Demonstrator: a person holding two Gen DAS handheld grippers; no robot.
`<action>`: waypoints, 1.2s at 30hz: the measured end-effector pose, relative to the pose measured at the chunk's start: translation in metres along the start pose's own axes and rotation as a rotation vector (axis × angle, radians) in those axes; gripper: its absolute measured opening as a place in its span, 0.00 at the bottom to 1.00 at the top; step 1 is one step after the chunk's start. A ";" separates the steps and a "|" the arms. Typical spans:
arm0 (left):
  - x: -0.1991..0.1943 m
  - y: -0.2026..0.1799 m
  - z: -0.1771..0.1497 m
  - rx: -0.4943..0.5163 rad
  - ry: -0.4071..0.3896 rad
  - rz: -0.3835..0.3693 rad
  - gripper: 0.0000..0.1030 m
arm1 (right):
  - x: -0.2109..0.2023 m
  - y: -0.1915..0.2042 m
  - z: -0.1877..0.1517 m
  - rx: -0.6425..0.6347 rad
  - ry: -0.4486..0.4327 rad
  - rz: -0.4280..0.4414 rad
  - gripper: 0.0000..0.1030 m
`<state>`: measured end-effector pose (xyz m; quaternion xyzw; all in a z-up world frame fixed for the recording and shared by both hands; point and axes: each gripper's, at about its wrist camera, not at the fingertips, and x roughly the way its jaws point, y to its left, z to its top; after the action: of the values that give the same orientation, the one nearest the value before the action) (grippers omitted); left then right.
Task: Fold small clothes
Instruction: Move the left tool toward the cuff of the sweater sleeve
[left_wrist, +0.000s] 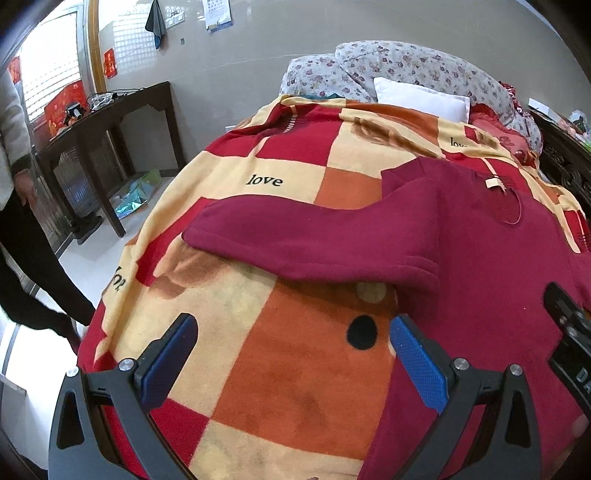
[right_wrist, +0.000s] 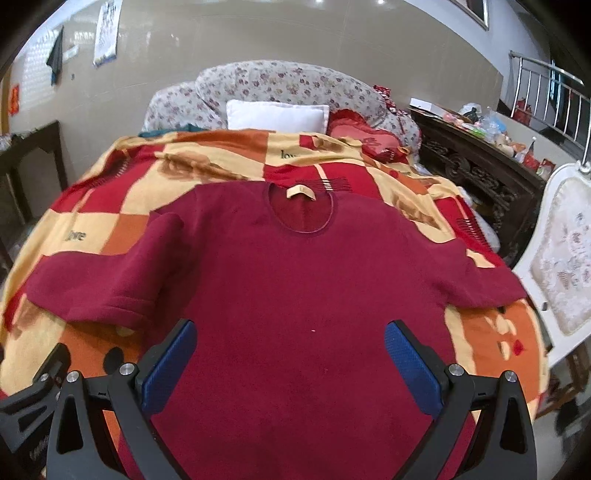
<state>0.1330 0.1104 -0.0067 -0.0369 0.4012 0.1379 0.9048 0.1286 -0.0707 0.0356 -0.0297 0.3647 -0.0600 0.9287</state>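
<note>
A dark red short-sleeved top (right_wrist: 295, 280) lies flat, front up, on a checked blanket (right_wrist: 207, 162), its round neck and beige label (right_wrist: 300, 192) toward the pillows. In the left wrist view the top (left_wrist: 480, 258) fills the right side, with one sleeve (left_wrist: 295, 240) stretched out to the left. My left gripper (left_wrist: 293, 332) hovers open above the blanket just left of the top's body, below that sleeve. My right gripper (right_wrist: 290, 336) is open over the lower middle of the top, nothing between its blue pads (right_wrist: 410, 365). The other gripper's black body (right_wrist: 33, 402) shows at the lower left.
The bed has a white pillow (right_wrist: 277, 115), a floral quilt (right_wrist: 280, 85) and a red cushion (right_wrist: 354, 127) at its head. A dark carved cabinet (right_wrist: 480, 173) and a white chair (right_wrist: 561, 258) stand on the right. A dark side table (left_wrist: 110, 122) and a standing person (left_wrist: 22, 206) are on the left.
</note>
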 end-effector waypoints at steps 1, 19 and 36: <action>0.001 0.000 0.000 -0.001 0.001 0.000 1.00 | -0.001 -0.004 -0.003 0.002 -0.011 0.003 1.00; 0.025 0.095 -0.003 -0.112 -0.036 -0.284 1.00 | 0.061 -0.113 -0.053 -0.055 -0.041 0.088 1.00; 0.126 0.145 0.054 -0.505 0.117 -0.615 0.85 | 0.083 -0.134 -0.060 0.065 0.048 0.127 1.00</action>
<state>0.2124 0.2869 -0.0566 -0.3841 0.3759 -0.0473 0.8420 0.1358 -0.2152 -0.0509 0.0251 0.3860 -0.0134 0.9221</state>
